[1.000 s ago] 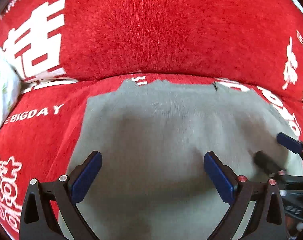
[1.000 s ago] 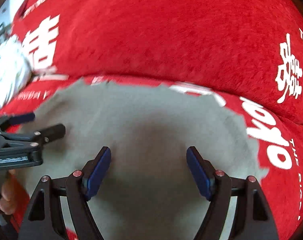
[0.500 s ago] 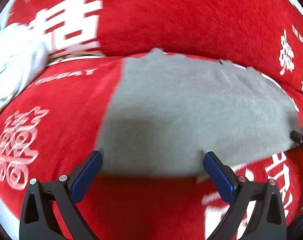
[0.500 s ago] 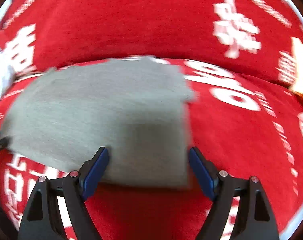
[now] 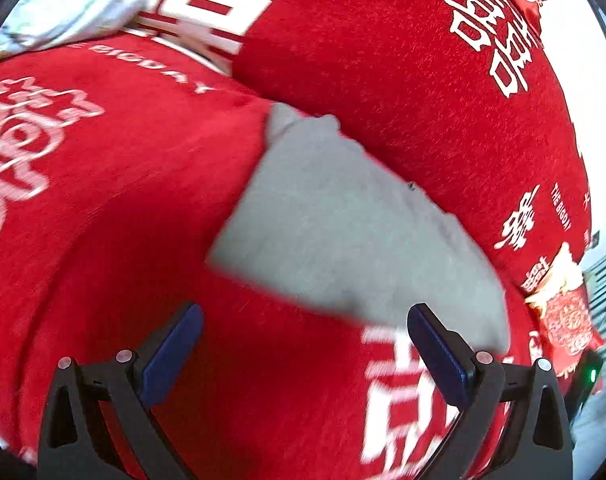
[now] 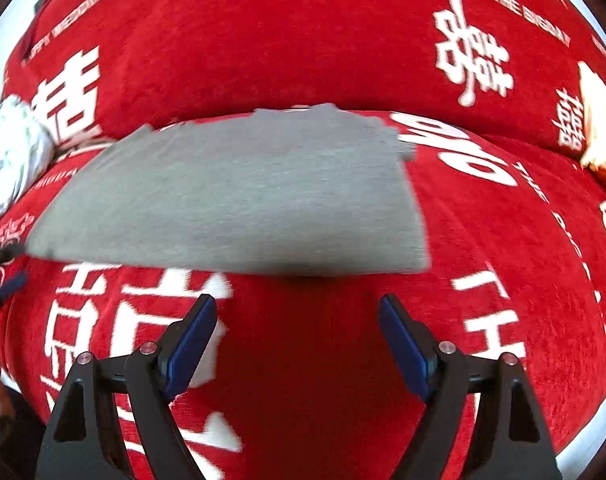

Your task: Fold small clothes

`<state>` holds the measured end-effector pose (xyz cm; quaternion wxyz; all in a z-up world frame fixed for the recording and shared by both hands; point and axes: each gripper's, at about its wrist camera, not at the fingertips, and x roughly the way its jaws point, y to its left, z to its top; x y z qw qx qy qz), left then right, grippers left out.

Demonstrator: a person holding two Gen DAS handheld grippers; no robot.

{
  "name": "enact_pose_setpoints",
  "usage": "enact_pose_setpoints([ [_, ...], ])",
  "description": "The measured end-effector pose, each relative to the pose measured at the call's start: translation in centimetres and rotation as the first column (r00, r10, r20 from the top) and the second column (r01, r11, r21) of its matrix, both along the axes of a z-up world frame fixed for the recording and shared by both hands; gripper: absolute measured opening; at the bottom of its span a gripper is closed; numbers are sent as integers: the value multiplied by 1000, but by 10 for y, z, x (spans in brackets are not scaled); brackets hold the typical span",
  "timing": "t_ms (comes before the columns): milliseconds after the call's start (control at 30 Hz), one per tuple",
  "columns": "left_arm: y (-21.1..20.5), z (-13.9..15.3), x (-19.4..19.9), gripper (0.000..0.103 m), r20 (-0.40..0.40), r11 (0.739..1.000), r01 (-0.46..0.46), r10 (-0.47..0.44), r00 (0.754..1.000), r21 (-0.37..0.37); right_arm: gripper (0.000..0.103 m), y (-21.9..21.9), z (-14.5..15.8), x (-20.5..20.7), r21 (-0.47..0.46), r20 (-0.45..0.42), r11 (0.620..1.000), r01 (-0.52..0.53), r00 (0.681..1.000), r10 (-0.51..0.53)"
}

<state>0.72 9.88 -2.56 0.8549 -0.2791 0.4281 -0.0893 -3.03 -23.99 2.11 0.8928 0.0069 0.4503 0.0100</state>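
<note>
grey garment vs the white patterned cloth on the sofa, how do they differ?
Grey garment: plain grey, lying flat on the seat of the red sofa cover. White patterned cloth: pale with a faint print, bunched up at the far left where seat meets backrest. The grey garment shows whole; the white cloth is cut off by the frame. Neither sits between jaws.

Whole scene is basically a sofa [image 6: 483, 240] under a fuzzy red cover [image 5: 103, 200] with big white characters and lettering printed all over. Seat and backrest both wrapped in it. A pale floral pillow [image 5: 71, 0] sits up in one corner, red-and-cream cushion [image 5: 567, 312] at the other end. Bright daylight.
</note>
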Motion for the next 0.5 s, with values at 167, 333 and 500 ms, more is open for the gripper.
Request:
enact_pose_setpoints([
  [167, -5, -4, 42, 102, 24, 997, 8, -6, 1000, -82, 85, 33, 11, 9, -80, 9, 995, -58, 998, 59],
  [333, 15, -27, 58, 11, -3, 964, 36, -38, 999, -265, 85, 72, 38, 49, -159, 21, 979, -128, 991, 132],
  [500, 24, -38, 58, 10, -26, 928, 15, -27, 999, -371, 85, 120, 55, 118, -65, -17, 981, -181, 983, 181],
])
